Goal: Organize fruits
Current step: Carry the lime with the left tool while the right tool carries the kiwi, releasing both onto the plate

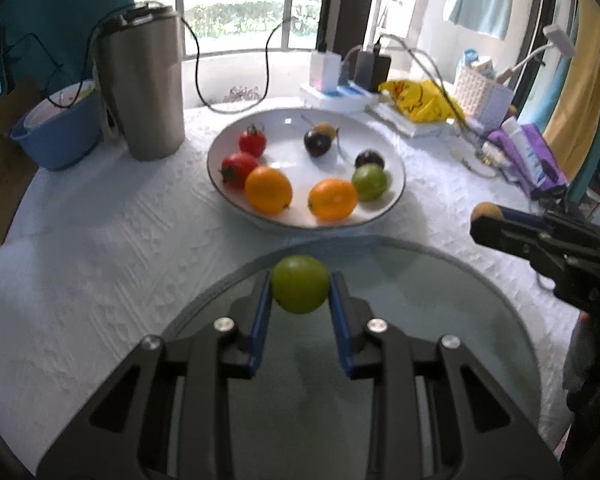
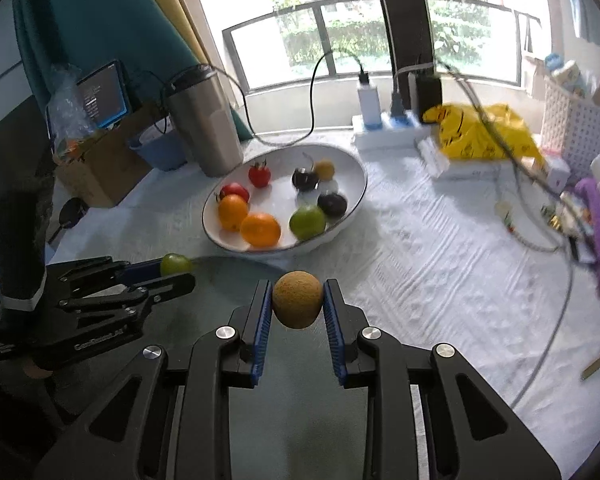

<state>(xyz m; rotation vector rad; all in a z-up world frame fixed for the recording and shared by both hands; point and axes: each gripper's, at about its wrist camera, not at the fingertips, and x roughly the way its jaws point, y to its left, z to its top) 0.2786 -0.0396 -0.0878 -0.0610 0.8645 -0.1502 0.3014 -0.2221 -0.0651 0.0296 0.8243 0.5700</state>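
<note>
My left gripper (image 1: 300, 286) is shut on a green fruit (image 1: 299, 283) and holds it over a glass plate (image 1: 480, 320). My right gripper (image 2: 298, 300) is shut on a tan round fruit (image 2: 298, 299) over the same glass plate (image 2: 228, 276). A white bowl (image 1: 396, 160) beyond holds two tomatoes, two oranges (image 1: 268, 189), a green fruit (image 1: 369, 182), two dark plums and a small tan fruit. The bowl (image 2: 360, 176) also shows in the right wrist view. The right gripper shows at the right of the left wrist view (image 1: 485, 216); the left gripper shows at the left of the right wrist view (image 2: 176, 268).
A steel tumbler (image 1: 144, 84) and a blue tub (image 1: 56, 136) stand left of the bowl. A power strip with chargers (image 1: 340, 88), a yellow bag (image 1: 420, 96), a white basket (image 1: 484, 96) and purple packets (image 1: 532, 156) crowd the back right. Cables hang over the white tablecloth (image 1: 100, 248).
</note>
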